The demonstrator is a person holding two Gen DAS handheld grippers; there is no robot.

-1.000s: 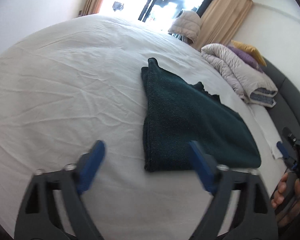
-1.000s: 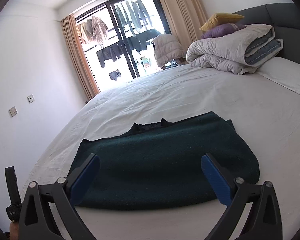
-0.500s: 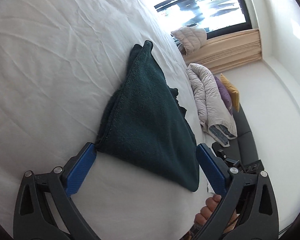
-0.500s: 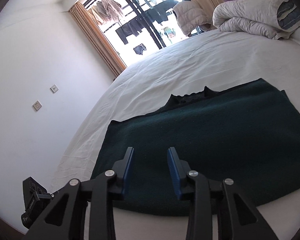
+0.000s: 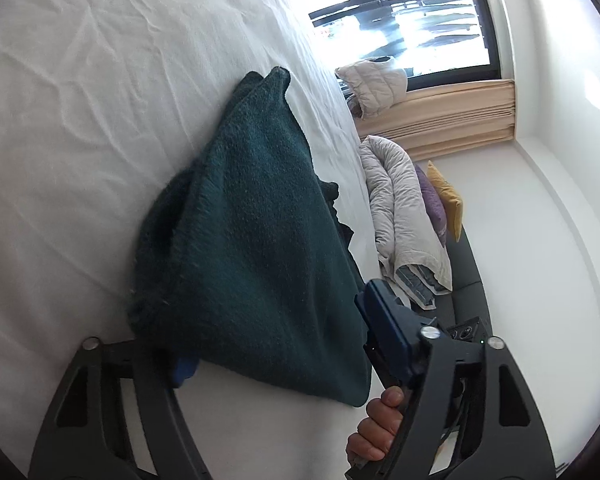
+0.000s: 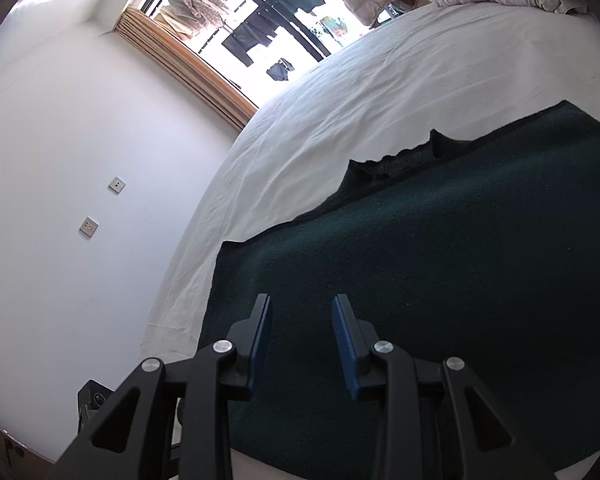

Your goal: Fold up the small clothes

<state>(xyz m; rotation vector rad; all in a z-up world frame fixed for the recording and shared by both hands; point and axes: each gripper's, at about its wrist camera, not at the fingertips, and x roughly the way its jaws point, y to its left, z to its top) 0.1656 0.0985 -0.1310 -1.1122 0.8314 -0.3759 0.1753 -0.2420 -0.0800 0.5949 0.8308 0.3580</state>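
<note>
Bed [image 5: 80, 120]: garment [image 5: 252, 248] lies flat, part-folded, its near edge at both jaw sets. Step – edge pickup for next fold. L gripper [image 5: 284, 332]: jaws have just been closing, near corner between them; contact unclear. R gripper [image 6: 302, 340]: jaws narrowed, gap empty, over cloth. Next: pinch edge w/ both, lift evenly.

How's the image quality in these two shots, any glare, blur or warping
Left wrist view: the window is blown out white, the white bed sheet is bright, and the fisheye bends the edges. Right wrist view: sharp, backlit, so the dark green garment reads near black; walls curve strongly.
</note>
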